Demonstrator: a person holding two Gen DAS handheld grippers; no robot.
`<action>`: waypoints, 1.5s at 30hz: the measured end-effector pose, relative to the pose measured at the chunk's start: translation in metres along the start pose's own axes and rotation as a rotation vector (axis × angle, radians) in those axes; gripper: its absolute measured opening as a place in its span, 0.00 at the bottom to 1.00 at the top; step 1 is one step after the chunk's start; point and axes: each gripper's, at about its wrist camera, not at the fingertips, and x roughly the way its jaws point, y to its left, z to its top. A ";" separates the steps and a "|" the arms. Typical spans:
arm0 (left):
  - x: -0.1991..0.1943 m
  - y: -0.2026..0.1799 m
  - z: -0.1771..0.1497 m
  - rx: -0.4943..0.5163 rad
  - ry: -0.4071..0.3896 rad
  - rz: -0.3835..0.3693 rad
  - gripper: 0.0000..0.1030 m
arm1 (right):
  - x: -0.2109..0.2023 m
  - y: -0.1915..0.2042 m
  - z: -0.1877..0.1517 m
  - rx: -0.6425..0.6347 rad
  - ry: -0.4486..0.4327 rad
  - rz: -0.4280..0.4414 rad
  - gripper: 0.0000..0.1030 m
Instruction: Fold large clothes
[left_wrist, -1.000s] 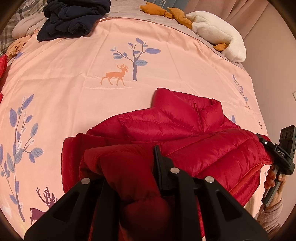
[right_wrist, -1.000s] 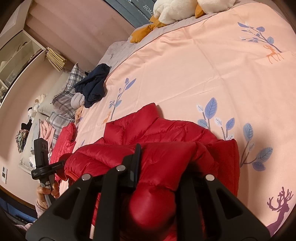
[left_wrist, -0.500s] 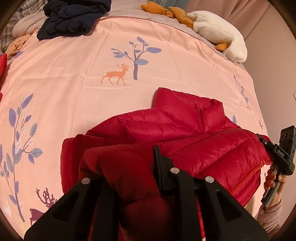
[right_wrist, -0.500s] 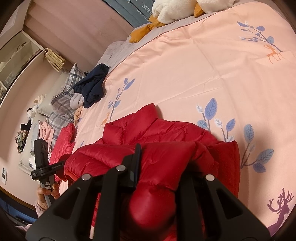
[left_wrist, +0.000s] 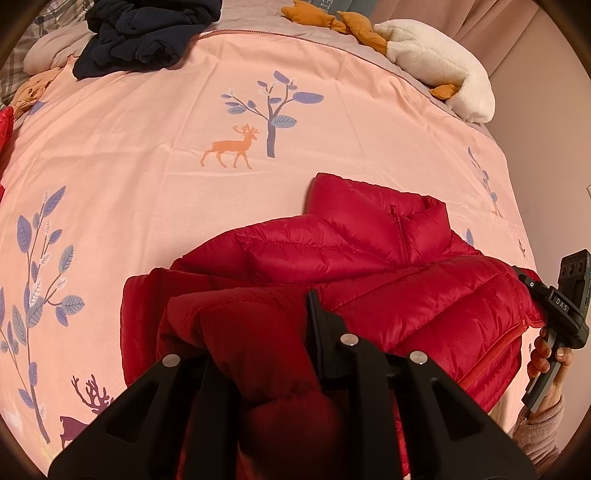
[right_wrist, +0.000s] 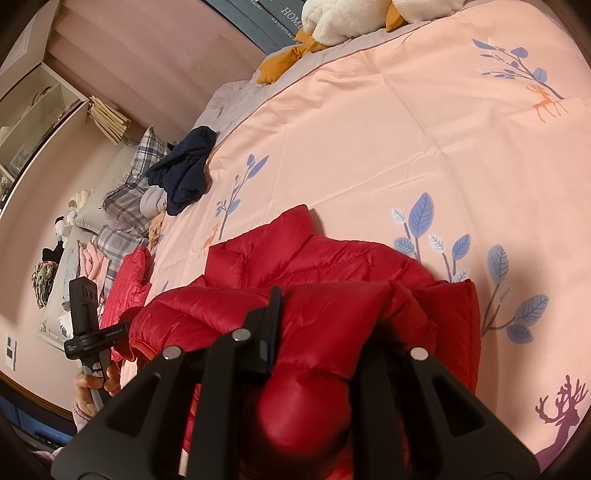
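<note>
A red puffer jacket (left_wrist: 369, 240) lies on the pink bedspread (left_wrist: 147, 166) with its collar toward the pillows and its lower half lifted and doubled over. My left gripper (left_wrist: 258, 332) is shut on a thick bunch of the jacket's edge at the left. At the right edge of this view my right gripper (left_wrist: 528, 286), held by a hand (left_wrist: 550, 354), pinches the other corner. In the right wrist view the right gripper (right_wrist: 321, 325) is shut on a fold of the jacket (right_wrist: 314, 258), and the left gripper (right_wrist: 123, 328) grips its far corner.
A navy garment (left_wrist: 140, 37) is heaped near the head of the bed, beside plaid pillows (right_wrist: 125, 206). A white plush toy (left_wrist: 436, 62) lies at the far right corner. Another red quilted garment (right_wrist: 129, 273) sits at the bed's left edge. A wall (left_wrist: 546, 147) runs along the right side.
</note>
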 end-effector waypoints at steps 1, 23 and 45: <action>0.000 0.000 0.000 -0.002 0.001 0.000 0.17 | 0.000 -0.001 0.001 0.002 0.000 0.001 0.14; 0.001 0.000 0.001 -0.008 0.008 -0.001 0.17 | 0.003 -0.001 0.002 -0.002 0.006 0.000 0.16; -0.023 -0.010 -0.001 -0.032 -0.029 -0.016 0.32 | -0.021 0.009 -0.009 0.031 -0.032 0.032 0.42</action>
